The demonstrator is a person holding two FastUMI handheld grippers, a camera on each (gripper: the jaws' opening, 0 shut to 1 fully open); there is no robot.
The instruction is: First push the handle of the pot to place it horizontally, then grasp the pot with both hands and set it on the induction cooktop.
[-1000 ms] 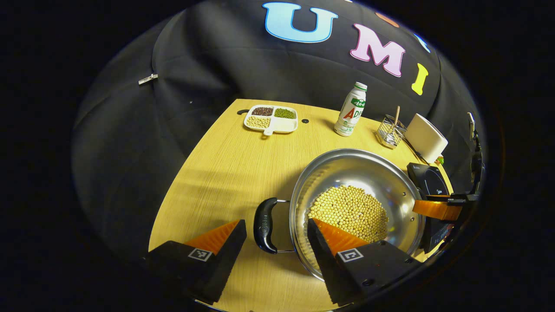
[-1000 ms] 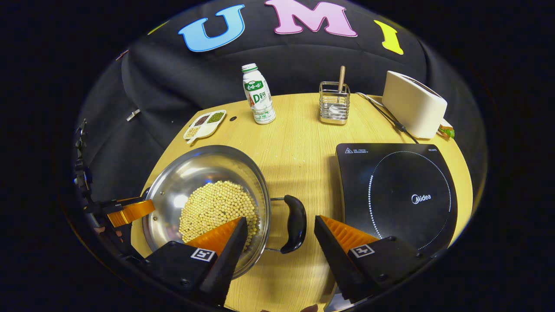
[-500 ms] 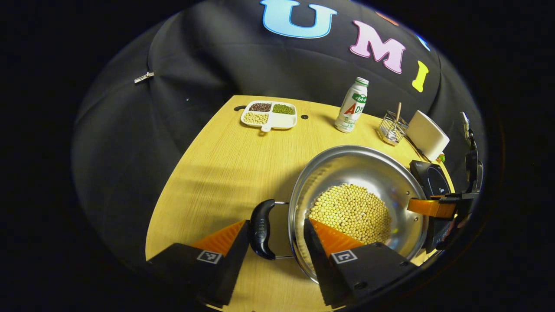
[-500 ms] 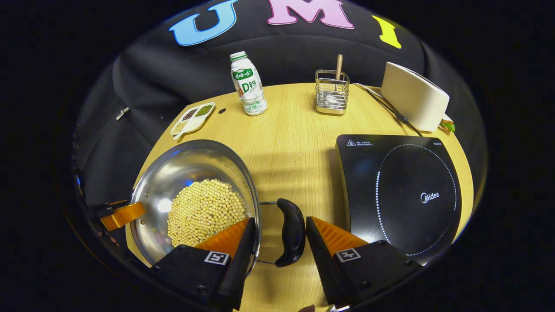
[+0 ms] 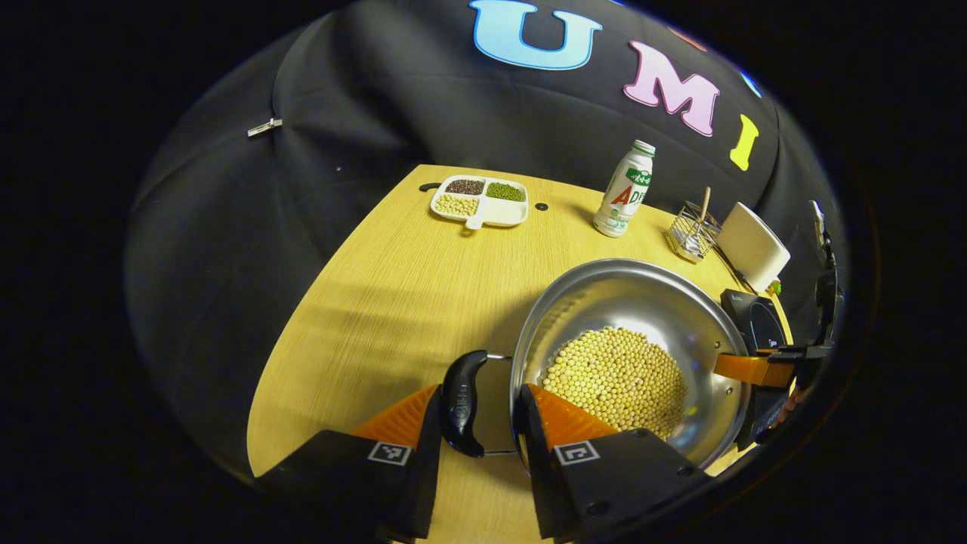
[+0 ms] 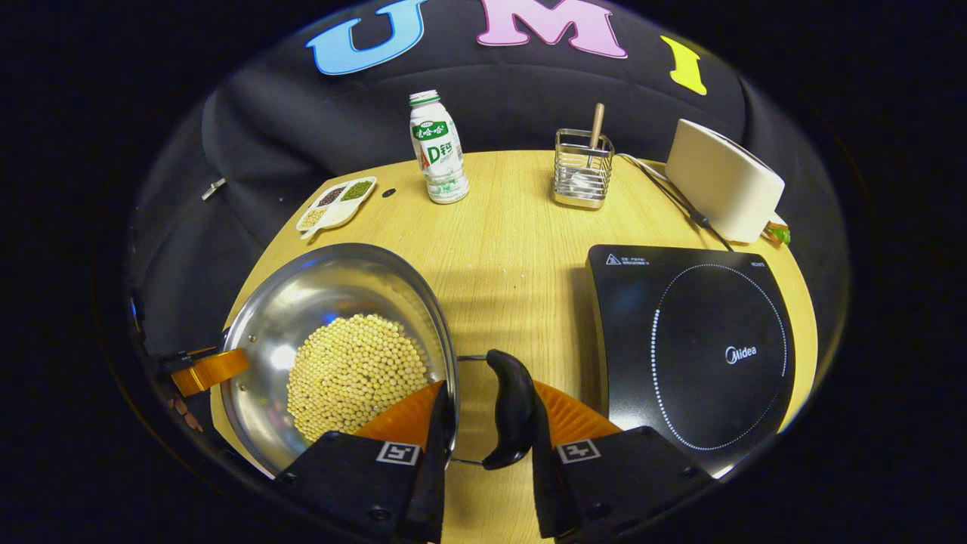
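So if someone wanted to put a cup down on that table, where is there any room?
Bare wood lies between the pot and the induction cooktop, running back to the bottle and wire holder. More lies left of the pot, up to the divided dish. It is crowded at the pot's handles, where both grippers sit, and by the toaster.

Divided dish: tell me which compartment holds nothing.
The empty compartment of the divided dish: bare white, just in front of the green beans in the left gripper view; the other three hold beans.
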